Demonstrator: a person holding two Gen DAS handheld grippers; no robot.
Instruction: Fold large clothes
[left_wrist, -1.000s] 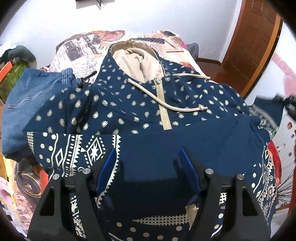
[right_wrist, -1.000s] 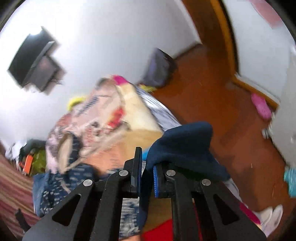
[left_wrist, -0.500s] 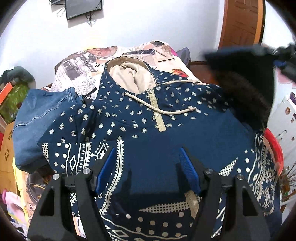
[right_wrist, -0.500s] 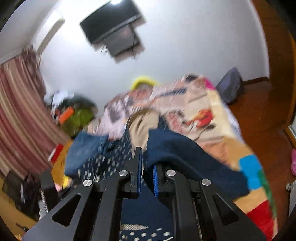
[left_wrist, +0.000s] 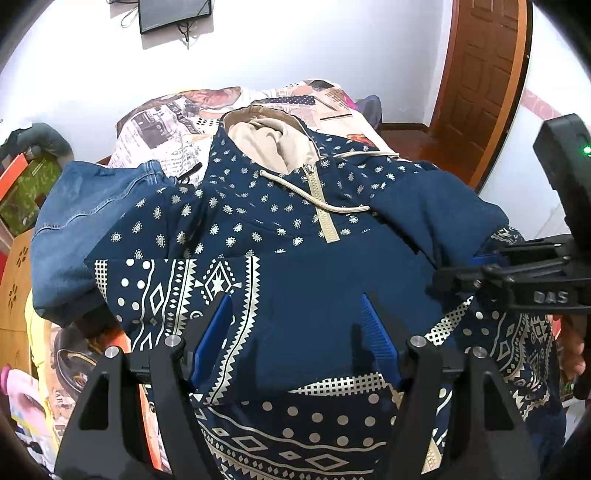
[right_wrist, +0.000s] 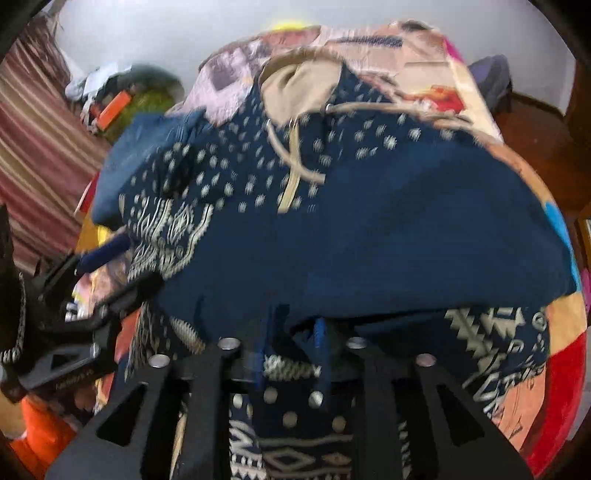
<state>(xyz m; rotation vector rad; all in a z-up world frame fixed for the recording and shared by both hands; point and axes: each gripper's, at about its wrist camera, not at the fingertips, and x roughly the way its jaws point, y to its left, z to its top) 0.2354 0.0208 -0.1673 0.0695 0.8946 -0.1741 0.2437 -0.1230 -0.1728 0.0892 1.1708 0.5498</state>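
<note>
A navy hoodie (left_wrist: 280, 229) with cream patterns, a beige hood lining and a zip lies face up on the bed. Its plain navy right sleeve (left_wrist: 436, 218) is folded across the chest. My left gripper (left_wrist: 295, 321) hovers open over the hoodie's lower front with nothing between its blue pads. My right gripper (right_wrist: 293, 343) is at the sleeve (right_wrist: 406, 251), near its cuff end. Its jaws are opening, and the cuff's edge sits loosely between the pads. In the left wrist view the right gripper (left_wrist: 465, 269) comes in from the right edge.
A folded pair of blue jeans (left_wrist: 85, 221) lies left of the hoodie on the printed bedspread (left_wrist: 166, 114). A wall-mounted screen (left_wrist: 173, 13) hangs above. A wooden door (left_wrist: 484, 85) stands at the right. Clutter and a striped curtain (right_wrist: 33, 140) fill the left side.
My right gripper swung in from the right, carrying the sleeve over the hoodie's chest and laying it down. Its jaws went from shut on the cuff to parted. The left gripper rose slightly.
</note>
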